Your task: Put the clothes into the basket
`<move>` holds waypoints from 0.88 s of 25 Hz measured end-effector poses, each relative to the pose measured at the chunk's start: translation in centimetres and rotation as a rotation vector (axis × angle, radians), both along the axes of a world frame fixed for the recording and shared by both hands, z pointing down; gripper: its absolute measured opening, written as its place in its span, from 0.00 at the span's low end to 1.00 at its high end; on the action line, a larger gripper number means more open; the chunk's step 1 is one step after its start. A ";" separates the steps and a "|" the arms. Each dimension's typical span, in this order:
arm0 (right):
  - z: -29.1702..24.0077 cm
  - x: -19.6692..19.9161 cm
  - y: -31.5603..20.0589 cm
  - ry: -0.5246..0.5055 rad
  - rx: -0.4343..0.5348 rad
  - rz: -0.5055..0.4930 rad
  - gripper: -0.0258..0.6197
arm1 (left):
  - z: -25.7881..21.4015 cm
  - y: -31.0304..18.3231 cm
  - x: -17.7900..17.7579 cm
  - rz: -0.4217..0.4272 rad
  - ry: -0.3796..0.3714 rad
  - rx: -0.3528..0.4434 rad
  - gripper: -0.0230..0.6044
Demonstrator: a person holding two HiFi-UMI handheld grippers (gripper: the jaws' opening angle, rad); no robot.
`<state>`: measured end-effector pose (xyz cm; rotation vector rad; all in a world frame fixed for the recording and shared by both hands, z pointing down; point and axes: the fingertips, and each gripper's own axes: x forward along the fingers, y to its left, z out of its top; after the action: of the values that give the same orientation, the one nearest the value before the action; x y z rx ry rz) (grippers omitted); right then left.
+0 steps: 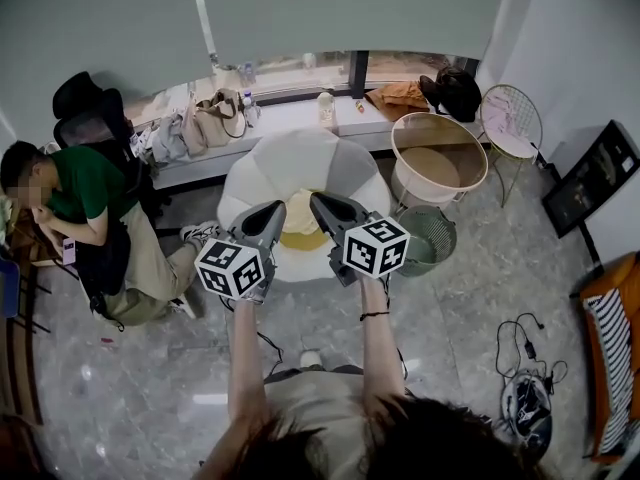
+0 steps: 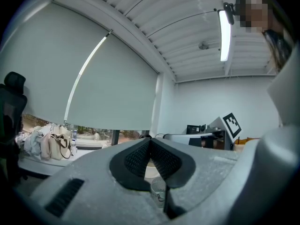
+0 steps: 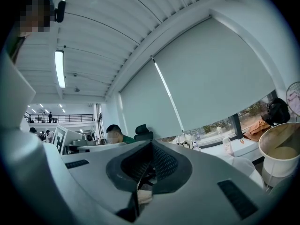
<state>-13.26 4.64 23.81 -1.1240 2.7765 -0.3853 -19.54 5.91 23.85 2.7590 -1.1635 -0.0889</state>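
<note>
A pale yellow cloth (image 1: 299, 220) lies on a white petal-shaped seat (image 1: 300, 158) just ahead of both grippers. A big round cream basket (image 1: 438, 158) stands right of the seat and also shows as the basket (image 3: 280, 149) in the right gripper view. My left gripper (image 1: 277, 208) and right gripper (image 1: 317, 201) are held side by side, level, over the seat's near edge. In their own views the left gripper (image 2: 150, 142) and right gripper (image 3: 151, 146) have pads meeting at the tips, with nothing held.
A small green mesh bin (image 1: 426, 240) sits on the floor by the basket. A person in a green shirt (image 1: 85, 183) sits at the left. Bags (image 1: 215, 118) and an orange garment (image 1: 398, 95) lie on the window sill. A wire chair (image 1: 510, 118) stands at the right.
</note>
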 end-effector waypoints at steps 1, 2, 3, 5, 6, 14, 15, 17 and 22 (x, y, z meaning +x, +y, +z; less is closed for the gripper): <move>0.0 -0.1 -0.4 0.002 0.000 0.004 0.05 | 0.1 -0.4 0.0 0.005 -0.004 0.000 0.05; 0.1 -0.2 -0.9 0.002 0.000 0.008 0.05 | 0.2 -0.8 -0.1 0.010 -0.007 0.000 0.05; 0.1 -0.4 -1.3 0.001 -0.001 0.011 0.05 | 0.3 -1.1 -0.3 0.013 -0.008 0.000 0.05; 0.4 -0.8 -2.2 0.001 -0.005 0.016 0.05 | 0.5 -1.9 -1.0 0.013 -0.007 -0.002 0.05; 0.6 -1.1 -2.6 0.002 -0.008 0.018 0.05 | 0.7 -2.2 -1.5 0.009 -0.005 -0.005 0.05; 1.8 -3.2 -4.4 -0.004 -0.036 0.004 0.05 | 1.6 -3.8 -4.1 -0.020 0.000 -0.020 0.05; 1.9 -3.4 -4.7 -0.001 -0.040 0.000 0.05 | 1.8 -4.0 -4.2 -0.021 0.002 -0.025 0.05; 2.0 -3.6 -5.4 0.005 -0.045 -0.008 0.05 | 2.1 -4.5 -4.1 -0.024 0.004 -0.033 0.05; 2.2 -3.9 -7.8 0.012 -0.047 -0.028 0.05 | 2.6 -6.6 -4.1 -0.038 0.005 -0.043 0.05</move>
<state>-17.18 -3.21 25.97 -1.1017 2.8108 -0.4504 -23.68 -0.72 26.41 2.6988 -1.2019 -0.0748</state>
